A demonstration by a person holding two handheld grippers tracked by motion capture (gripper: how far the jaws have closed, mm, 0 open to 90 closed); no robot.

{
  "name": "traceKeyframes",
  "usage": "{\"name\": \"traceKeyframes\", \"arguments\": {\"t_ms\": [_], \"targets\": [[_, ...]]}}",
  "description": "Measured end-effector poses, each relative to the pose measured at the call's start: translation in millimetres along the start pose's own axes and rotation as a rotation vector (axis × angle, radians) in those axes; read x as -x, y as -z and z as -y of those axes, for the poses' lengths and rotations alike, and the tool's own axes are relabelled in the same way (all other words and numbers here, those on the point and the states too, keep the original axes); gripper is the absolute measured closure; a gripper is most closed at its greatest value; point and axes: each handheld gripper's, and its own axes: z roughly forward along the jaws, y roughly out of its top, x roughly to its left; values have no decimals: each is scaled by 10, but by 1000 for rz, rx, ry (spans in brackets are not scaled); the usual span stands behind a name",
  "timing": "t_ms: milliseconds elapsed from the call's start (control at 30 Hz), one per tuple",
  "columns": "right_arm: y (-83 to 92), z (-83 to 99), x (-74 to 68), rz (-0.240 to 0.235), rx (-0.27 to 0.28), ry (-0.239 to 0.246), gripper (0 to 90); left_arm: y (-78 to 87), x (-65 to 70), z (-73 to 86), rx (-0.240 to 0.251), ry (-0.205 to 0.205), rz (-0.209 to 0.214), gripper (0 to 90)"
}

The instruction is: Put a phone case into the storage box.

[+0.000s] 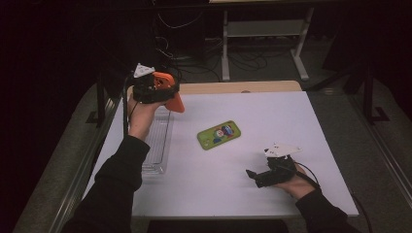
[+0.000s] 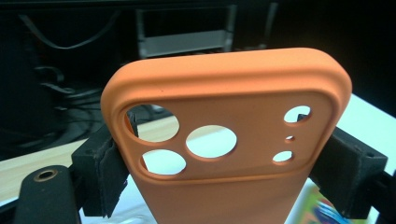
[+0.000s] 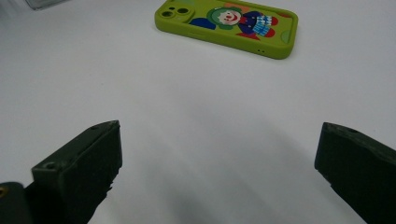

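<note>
The right gripper gapes wide over the white table, facing a green phone case.

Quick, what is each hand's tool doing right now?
Left tool: closed on the orange phone case, held up above the table.
Right tool: open, holding nothing, low over the table, facing the green phone case.

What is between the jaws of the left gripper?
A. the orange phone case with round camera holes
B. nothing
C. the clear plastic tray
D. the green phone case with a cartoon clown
A: the left gripper has its jaws pressed on both sides of the orange phone case with round camera holes, raised off the white table.
</note>
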Motion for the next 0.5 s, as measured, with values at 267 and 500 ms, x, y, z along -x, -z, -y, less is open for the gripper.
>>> {"name": "traceKeyframes", "arguments": {"t_ms": [267,500], "targets": [[65,52,44,15,4,3,0,-72,-260,-11,-6,24,-173,147],[122,89,85,28,11,-26,0,-194,-348,57,-59,24,-260,145]]}}
